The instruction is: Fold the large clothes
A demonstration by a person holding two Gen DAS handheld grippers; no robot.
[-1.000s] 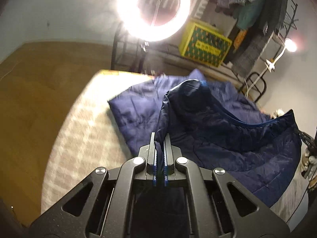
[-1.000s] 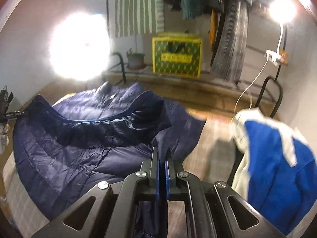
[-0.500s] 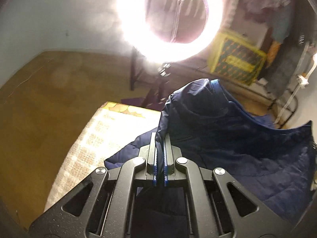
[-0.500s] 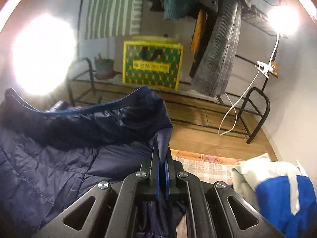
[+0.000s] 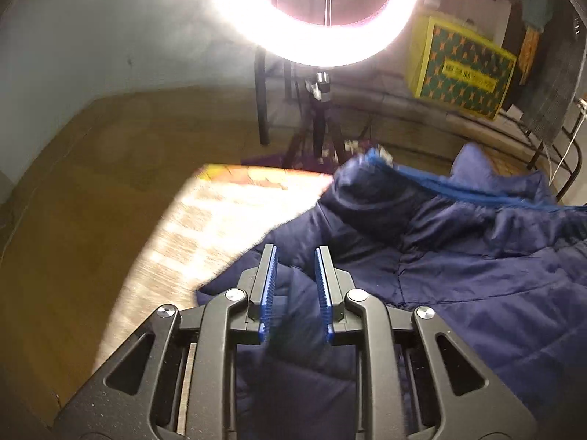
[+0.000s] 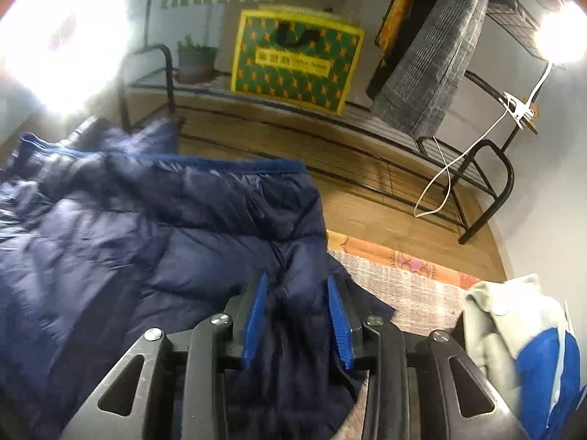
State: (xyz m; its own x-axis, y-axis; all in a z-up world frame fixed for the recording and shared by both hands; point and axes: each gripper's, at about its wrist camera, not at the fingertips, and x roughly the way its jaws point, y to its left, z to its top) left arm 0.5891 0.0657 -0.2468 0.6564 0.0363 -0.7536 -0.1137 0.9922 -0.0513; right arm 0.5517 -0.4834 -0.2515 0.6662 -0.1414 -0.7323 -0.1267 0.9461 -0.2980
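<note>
Blue-padded left tongs and right tongs both tilt downward, their jaws just opened to a narrow gap, pads clear of the fabric. A navy quilted puffer jacket lies rumpled beneath and between both, spread over a woven-covered table. Its brighter blue lining edge runs along the far side.

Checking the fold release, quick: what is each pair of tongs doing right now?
Left tongs: open, just been opening; navy jacket lies slack between the pads, released.
Right tongs: open, just been opening; same jacket beneath, not gripped.
</note>
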